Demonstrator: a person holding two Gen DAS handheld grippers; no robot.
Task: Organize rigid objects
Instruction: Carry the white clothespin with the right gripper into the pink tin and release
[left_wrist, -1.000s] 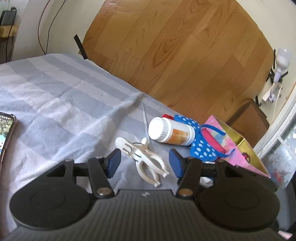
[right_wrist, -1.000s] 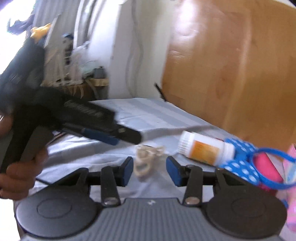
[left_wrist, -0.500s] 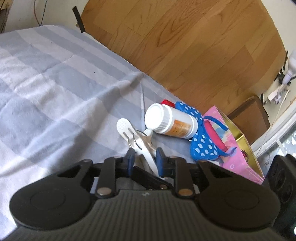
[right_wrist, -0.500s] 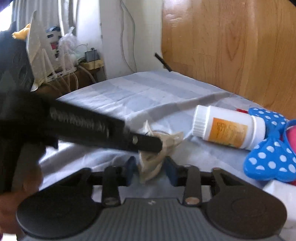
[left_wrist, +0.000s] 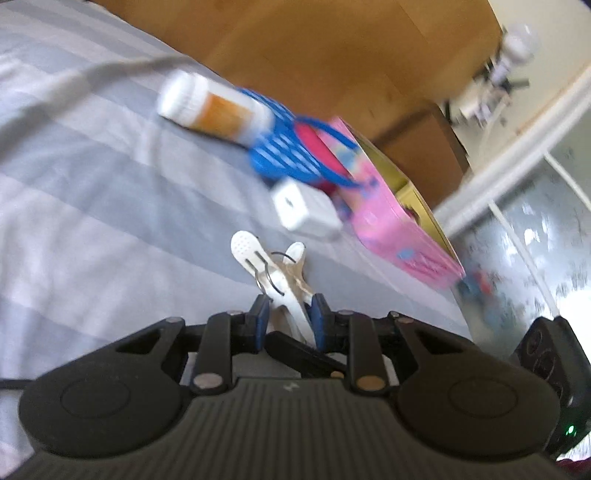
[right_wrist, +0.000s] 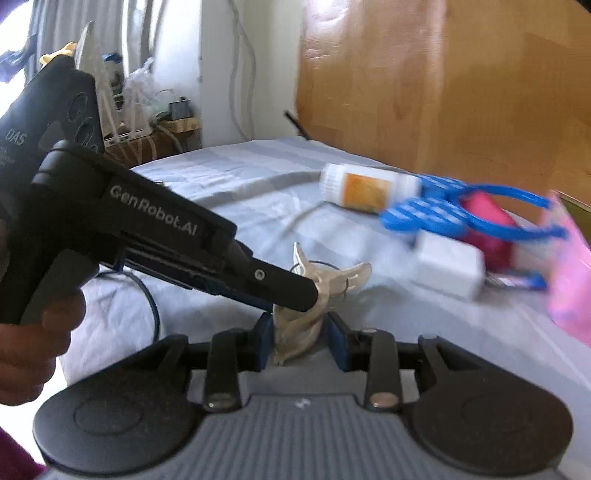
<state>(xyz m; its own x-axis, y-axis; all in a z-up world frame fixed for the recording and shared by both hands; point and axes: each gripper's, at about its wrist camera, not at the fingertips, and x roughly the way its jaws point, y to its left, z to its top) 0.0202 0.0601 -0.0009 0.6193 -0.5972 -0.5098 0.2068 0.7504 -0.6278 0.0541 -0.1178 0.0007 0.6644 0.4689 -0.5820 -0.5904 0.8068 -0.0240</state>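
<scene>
My left gripper (left_wrist: 289, 319) is clamped on the near ends of the white clips (left_wrist: 275, 275); they point away from me, long axis running up and slightly left, with the rounded handles at the far end. My right gripper (right_wrist: 301, 341) brackets the same clips (right_wrist: 317, 291) low down, pads close against them, though I cannot tell whether it is really pinching. So the clips sit nearest, between both tongs. Beyond them to the right lies a white adapter (left_wrist: 304, 208), then the pink box (left_wrist: 391, 218) farther right. The bottle (left_wrist: 212, 107) lies farthest. I judge the carry goes right and away.
</scene>
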